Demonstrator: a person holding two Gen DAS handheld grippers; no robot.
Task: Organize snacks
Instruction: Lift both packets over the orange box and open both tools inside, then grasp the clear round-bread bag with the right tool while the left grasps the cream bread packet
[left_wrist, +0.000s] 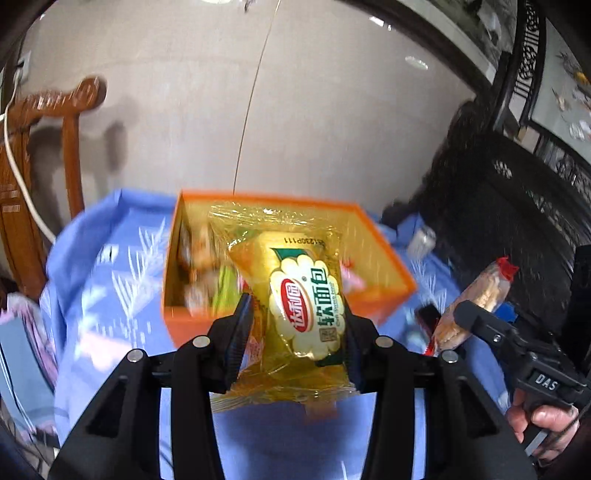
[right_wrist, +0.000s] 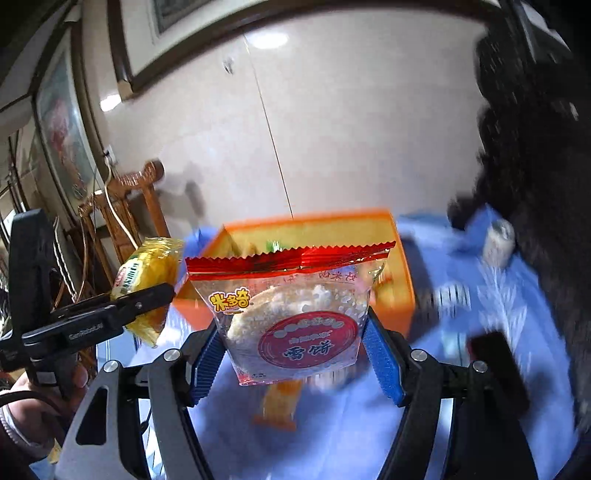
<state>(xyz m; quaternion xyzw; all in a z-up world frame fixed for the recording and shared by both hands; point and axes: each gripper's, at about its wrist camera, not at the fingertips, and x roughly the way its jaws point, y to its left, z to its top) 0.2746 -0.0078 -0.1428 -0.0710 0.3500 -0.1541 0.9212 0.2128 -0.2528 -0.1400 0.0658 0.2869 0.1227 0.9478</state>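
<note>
Pinched in my left hand-held gripper (left_wrist: 295, 325), the yellow bread packet (left_wrist: 291, 295) fills mid-frame before the orange box (left_wrist: 384, 254); my right hand-held gripper (right_wrist: 295, 354) clamps the rice cracker packet (right_wrist: 291, 314).

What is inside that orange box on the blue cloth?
The orange cardboard box holds several blurred snack packets, green and pink among them. The yellow bread packet in the left hand-held gripper hides its middle, so a count is impossible.

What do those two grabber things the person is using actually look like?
Both are black plastic, hand-held. The left gripper has dark ribbed pads and silver pivot bolts; the right gripper has bright blue ribbed pads. Small white lettering marks their sides, and a dark cable trails near the person's hand.
</note>
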